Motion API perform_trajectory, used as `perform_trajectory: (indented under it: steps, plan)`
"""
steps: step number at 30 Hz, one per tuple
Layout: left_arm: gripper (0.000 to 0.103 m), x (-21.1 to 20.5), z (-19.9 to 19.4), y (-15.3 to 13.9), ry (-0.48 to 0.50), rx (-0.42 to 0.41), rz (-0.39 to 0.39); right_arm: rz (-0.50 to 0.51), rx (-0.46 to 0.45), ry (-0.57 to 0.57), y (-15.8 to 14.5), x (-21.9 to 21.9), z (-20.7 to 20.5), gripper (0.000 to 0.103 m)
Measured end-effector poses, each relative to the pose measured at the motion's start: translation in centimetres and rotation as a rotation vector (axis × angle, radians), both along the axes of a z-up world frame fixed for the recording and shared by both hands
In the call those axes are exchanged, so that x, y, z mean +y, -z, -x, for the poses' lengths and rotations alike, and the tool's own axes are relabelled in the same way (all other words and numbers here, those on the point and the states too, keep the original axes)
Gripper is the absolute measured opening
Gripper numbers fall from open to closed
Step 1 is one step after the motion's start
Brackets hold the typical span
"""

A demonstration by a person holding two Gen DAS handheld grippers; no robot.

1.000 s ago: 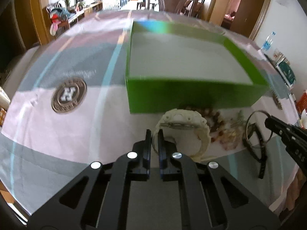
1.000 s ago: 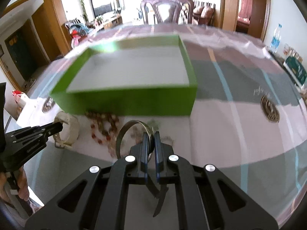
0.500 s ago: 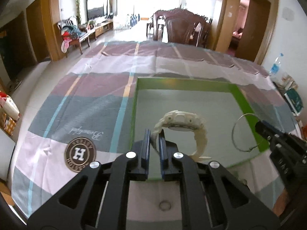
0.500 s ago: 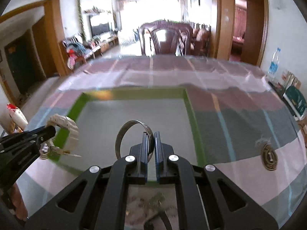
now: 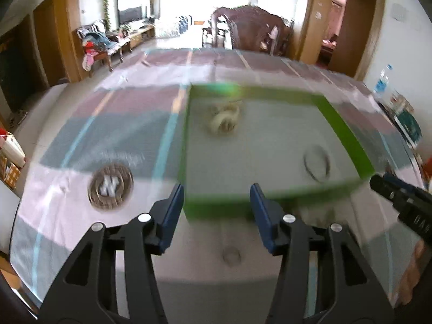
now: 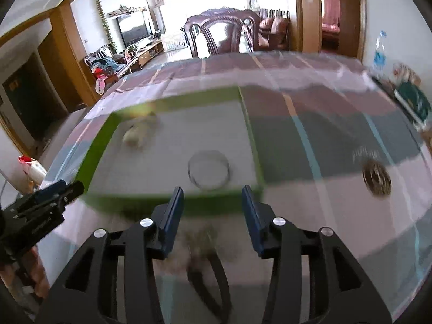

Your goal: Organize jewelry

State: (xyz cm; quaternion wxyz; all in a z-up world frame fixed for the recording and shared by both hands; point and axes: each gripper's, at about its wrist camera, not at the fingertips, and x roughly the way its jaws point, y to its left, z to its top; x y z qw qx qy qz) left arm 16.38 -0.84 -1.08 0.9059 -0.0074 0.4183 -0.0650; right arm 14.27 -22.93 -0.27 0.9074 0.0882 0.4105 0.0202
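A green box (image 5: 343,132) (image 6: 251,132) with a grey floor stands on the table. A cream watch (image 5: 224,121) (image 6: 135,135) lies at its far left. A thin metal bangle (image 5: 317,163) (image 6: 209,170) lies at its near right. My left gripper (image 5: 217,202) is open and empty above the box's near wall. My right gripper (image 6: 212,205) is open and empty, also over the near wall. A small ring (image 5: 231,254) lies on the cloth below the left gripper. A dark strap and blurred jewelry (image 6: 201,245) lie below the right gripper.
The table carries a pink and grey cloth with round logo emblems (image 5: 110,186) (image 6: 376,178). A dark wooden chair (image 6: 221,35) stands at the far end. A water bottle (image 6: 379,54) and a green book (image 6: 413,102) are at the right edge.
Both grippers have opened and let go. The watch and the bangle now lie inside the box. Both grippers have pulled back toward the near wall.
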Motion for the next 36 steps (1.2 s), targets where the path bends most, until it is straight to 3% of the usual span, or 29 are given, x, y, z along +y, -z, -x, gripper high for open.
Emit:
perform_trajectory:
  steps: [6, 9, 12, 13, 14, 19, 28, 30, 36]
  plan:
    - [0.051, -3.2, 0.8, 4.2, 0.071, 0.103, -0.012, -0.002, 0.083, -0.029, 3.4, -0.5, 3.3, 0.044]
    - [0.059, -4.3, 0.2, 5.5, 0.084, 0.119, -0.004, 0.010, 0.108, -0.058, 4.5, 0.1, 4.0, 0.044]
    - [0.058, -5.2, -0.2, 6.7, 0.086, 0.141, -0.014, 0.034, 0.117, -0.088, 5.0, 1.0, 4.1, 0.044]
    - [0.052, -5.4, -0.1, 6.6, 0.090, 0.126, -0.022, 0.038, 0.114, -0.097, 5.0, 1.3, 4.1, 0.044]
    - [0.040, -5.5, 0.1, 6.6, 0.103, 0.128, -0.018, 0.040, 0.112, -0.104, 5.1, 1.6, 4.2, 0.044]
    - [0.012, -5.3, 0.7, 6.7, 0.104, 0.121, -0.041, 0.045, 0.134, -0.124, 5.9, 2.6, 3.7, 0.044]
    - [0.009, -3.2, 2.8, 6.9, 0.091, 0.125, -0.030, 0.029, 0.139, -0.143, 6.6, 3.5, 3.5, 0.028]
    - [0.009, -2.8, 3.3, 6.8, 0.079, 0.122, -0.038, 0.033, 0.121, -0.146, 6.2, 3.6, 3.8, 0.015]
    - [0.009, -1.7, 4.6, 6.1, 0.071, 0.107, -0.031, 0.036, 0.106, -0.144, 5.5, 3.6, 3.9, 0.015]
